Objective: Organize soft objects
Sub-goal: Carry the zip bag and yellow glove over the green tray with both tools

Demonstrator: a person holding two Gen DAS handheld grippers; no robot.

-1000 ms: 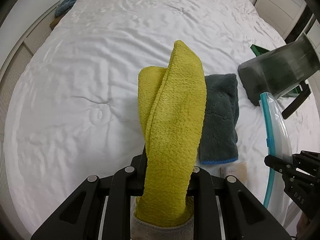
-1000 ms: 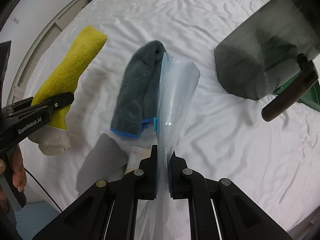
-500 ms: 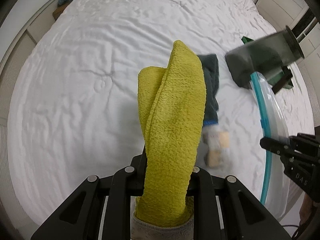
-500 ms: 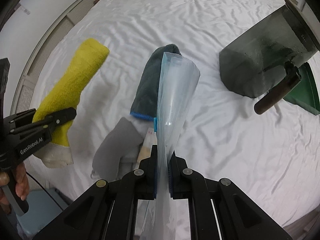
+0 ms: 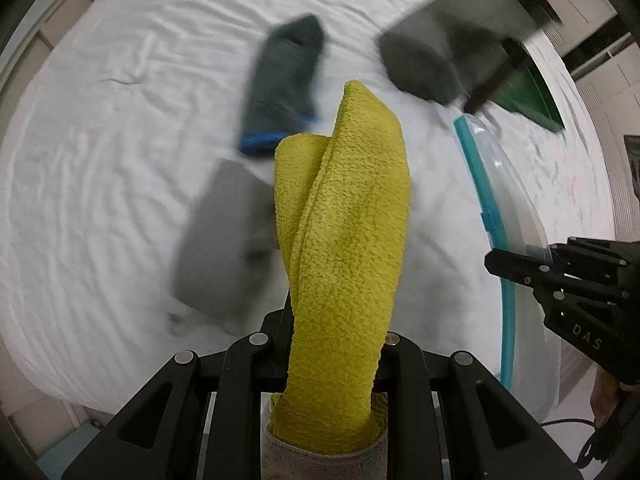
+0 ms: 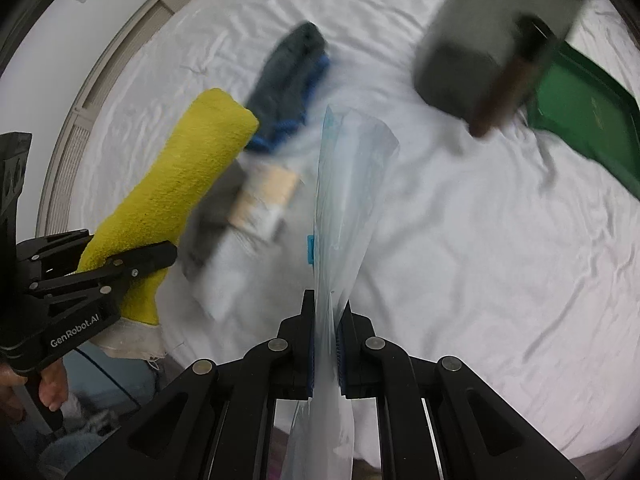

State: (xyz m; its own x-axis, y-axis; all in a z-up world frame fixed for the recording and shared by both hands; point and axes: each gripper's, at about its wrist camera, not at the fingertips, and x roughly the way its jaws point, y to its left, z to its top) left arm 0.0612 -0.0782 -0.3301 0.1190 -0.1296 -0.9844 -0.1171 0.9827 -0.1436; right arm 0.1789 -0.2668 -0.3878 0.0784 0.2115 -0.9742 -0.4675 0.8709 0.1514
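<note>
Yellow cloth (image 5: 344,248) clamped in left tongs (image 5: 336,340), bag (image 6: 344,216) seemingly pinched in right tongs (image 6: 326,344)

White bed sheet (image 5: 100,168); green tray (image 6: 588,120) at its edge.

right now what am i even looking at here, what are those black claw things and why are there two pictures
Those black claws are two hand-held grippers, one in each of a person's hands, with a fisheye camera on each looking out along its jaws. One picture comes from the left gripper, the other from the right gripper. Both look down on a bed with a white sheet. The left one is shut on a yellow towel; the right is shut on a clear zip bag with a blue seal. Lying on the sheet are a dark grey cloth with blue trim, a lighter grey item, a dark grey bin and a green tray. The background is blurred.
</note>
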